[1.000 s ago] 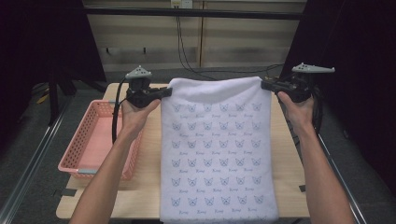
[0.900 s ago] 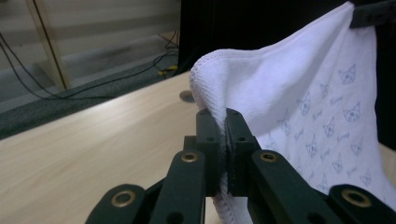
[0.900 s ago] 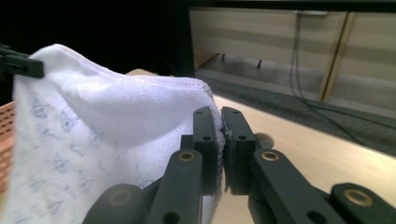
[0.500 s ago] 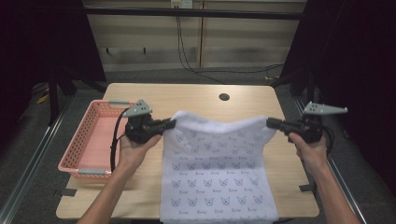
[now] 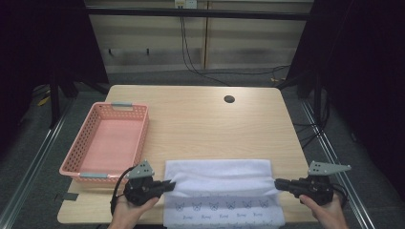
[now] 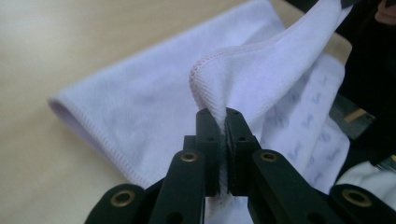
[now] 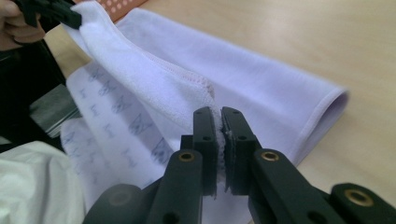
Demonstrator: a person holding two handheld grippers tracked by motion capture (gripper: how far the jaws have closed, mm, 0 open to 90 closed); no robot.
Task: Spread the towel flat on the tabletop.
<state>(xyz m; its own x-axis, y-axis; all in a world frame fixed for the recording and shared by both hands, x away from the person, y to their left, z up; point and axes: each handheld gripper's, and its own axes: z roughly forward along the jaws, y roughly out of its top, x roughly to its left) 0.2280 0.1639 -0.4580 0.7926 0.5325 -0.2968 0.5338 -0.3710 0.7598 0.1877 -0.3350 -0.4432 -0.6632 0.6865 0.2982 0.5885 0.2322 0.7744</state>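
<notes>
Nearest, just right of the pink basket's [image 5: 147,119] front corner: left gripper [image 5: 169,183], jaws pinched tight on one hemmed corner of the white towel [image 5: 219,174]. Well to the right of the basket, level with that: right gripper [image 5: 277,182], likewise clamped on the opposite hemmed corner, cloth squeezed flat between the pads. No gap to see in either gripper view beyond the thickness of the hem.

Between the two grips, slightly lifted: the held hem, stretched as a line running straight away from the basket's right side, along the table's [image 5: 205,124] front edge. Below and nearer than that hem: the printed layer, draped over the front edge towards the person.

Farther out, flat on the wood: the plain white layer, ending in a rounded fold parallel to the held hem. Long axis of the towel therefore crosswise, pointing away from the basket, not along the basket's length.

Probably a fold in half under way, with the held hem meant to land on the printed layer. Neither hand nearer than the other to that spot; only the left one close to the basket. Likely calls for an even lowering on both sides to keep the hem square.

Farthest, beyond the basket's back right corner: a dark round hole [image 5: 229,99] in the tabletop.
</notes>
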